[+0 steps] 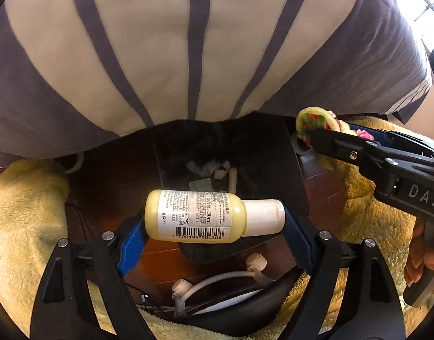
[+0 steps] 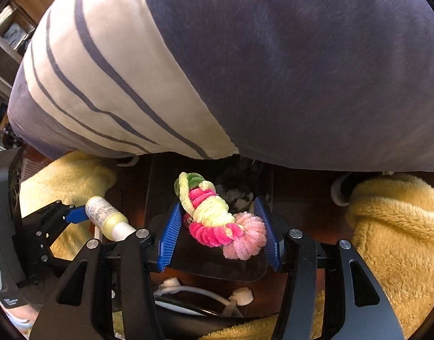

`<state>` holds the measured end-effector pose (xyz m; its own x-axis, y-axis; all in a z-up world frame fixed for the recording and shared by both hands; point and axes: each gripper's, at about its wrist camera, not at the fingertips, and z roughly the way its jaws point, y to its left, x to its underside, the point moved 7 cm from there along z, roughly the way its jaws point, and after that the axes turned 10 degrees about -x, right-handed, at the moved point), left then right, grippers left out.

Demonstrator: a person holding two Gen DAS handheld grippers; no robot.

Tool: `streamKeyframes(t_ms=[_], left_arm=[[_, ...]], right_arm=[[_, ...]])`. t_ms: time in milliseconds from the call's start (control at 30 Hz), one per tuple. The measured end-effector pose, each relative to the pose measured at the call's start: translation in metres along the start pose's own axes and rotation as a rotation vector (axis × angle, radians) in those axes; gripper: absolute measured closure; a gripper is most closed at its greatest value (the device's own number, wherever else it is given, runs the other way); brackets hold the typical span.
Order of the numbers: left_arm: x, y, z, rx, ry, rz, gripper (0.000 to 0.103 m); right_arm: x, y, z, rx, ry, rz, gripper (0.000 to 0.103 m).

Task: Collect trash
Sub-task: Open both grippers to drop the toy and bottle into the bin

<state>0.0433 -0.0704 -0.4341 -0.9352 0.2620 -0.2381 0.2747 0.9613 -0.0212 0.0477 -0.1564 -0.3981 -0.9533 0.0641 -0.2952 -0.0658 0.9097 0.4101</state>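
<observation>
My left gripper (image 1: 214, 218) is shut on a small yellow lotion bottle (image 1: 194, 216) with a white cap, held sideways above a black bin (image 1: 273, 153) that holds bits of trash. My right gripper (image 2: 221, 226) is shut on a pink, yellow and green pipe-cleaner bundle (image 2: 217, 221), also over the black bin (image 2: 160, 181). The bottle also shows at the left of the right wrist view (image 2: 106, 215), and the bundle at the right of the left wrist view (image 1: 316, 121), beside the bin's right edge.
A grey and cream striped cushion (image 1: 188, 42) hangs over the bin's far side. Yellow fluffy fabric (image 1: 24, 206) lies left and right (image 2: 395, 232) of the bin. White cables and plugs (image 1: 217, 283) lie on the brown floor below the grippers.
</observation>
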Motion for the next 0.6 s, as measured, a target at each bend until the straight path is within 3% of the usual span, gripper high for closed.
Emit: streamKeyframes(t_ms=[200,267,433,600], left_arm=[[0.001,-0.001,0.007,0.014,0.028,0.004,0.023],[0.0,-0.001,0.007,0.016,0.031,0.003,0.023],[-0.004,0.004,-0.001,0.002,0.002,-0.005,0.009],[-0.012,0.011,-0.022,-0.007,-0.043,-0.027,0.008]], right_arm=[[-0.009,-0.004,0.0,-0.014,0.006,0.012,0.046],[-0.012,-0.004,-0.002,-0.015,0.002,0.018,0.036],[-0.016,-0.007,-0.012,-0.013,-0.029,0.029,0.035],[-0.025,-0.011,-0.035,0.003,-0.095,0.034,0.028]])
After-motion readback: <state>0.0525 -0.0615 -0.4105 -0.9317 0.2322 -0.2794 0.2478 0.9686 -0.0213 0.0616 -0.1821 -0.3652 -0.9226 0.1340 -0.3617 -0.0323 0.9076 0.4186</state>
